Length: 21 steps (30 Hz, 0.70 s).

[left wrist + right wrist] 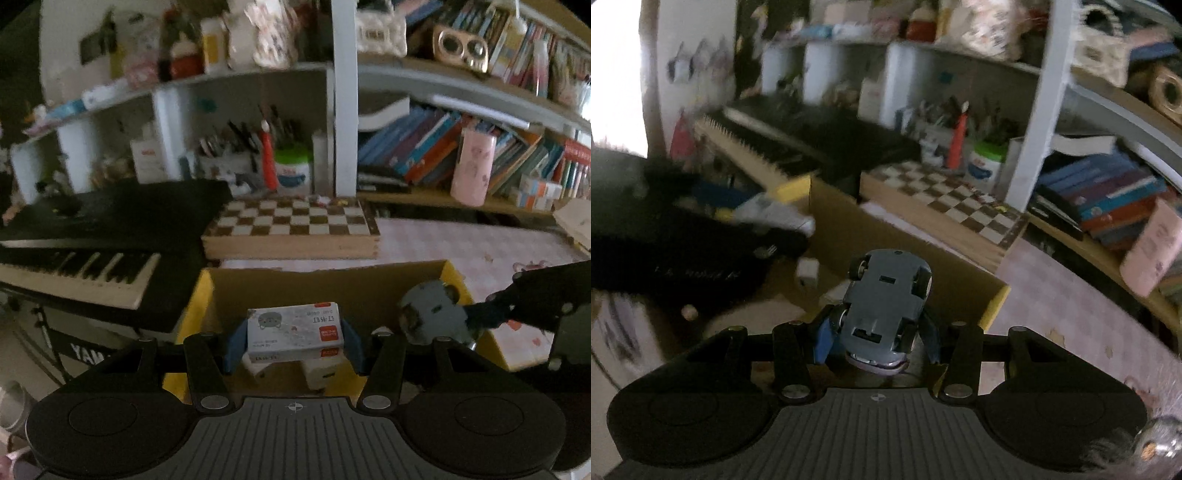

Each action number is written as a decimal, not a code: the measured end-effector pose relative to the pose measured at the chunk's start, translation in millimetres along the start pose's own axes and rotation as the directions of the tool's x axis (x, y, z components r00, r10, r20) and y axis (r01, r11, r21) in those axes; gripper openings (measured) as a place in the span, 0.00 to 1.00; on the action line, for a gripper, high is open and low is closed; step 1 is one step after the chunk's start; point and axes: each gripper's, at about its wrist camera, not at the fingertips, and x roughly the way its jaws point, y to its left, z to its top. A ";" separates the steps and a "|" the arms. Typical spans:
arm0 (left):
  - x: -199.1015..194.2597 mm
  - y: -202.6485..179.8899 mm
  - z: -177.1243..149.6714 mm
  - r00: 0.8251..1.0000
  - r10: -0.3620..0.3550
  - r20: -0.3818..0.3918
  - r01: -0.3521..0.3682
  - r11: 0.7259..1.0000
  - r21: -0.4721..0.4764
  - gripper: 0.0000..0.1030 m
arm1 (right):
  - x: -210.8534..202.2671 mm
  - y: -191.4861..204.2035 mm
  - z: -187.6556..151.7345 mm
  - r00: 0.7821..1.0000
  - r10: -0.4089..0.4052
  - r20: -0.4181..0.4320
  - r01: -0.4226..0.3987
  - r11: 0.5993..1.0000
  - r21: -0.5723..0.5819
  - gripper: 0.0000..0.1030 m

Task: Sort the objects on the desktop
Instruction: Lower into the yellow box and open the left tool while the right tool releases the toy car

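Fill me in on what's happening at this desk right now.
A person is sorting desk clutter with a handheld gripper in each hand. The left gripper is clamped on a small white box of staples, and the right gripper holds a grey toy car with its underside facing the camera. Both are over an open cardboard box with yellow edges, which already has a few small white items at the bottom. A chessboard and a keyboard sit just behind it.
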 end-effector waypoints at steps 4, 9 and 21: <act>32.5 -3.0 10.8 0.995 -0.033 -0.097 0.033 0.999 -0.001 0.52 | 23.7 -1.8 1.4 0.997 0.002 -0.076 -0.007 0.998 -0.069 0.44; 60.5 -16.8 13.2 0.983 -0.052 -0.174 0.058 0.998 0.032 0.52 | 43.0 0.8 -1.0 0.987 0.007 -0.163 -0.031 0.989 -0.145 0.44; 79.1 -23.1 8.8 0.970 -0.070 -0.232 0.087 0.994 0.065 0.54 | 51.5 2.2 -4.8 0.986 -0.022 -0.164 -0.015 0.976 -0.218 0.40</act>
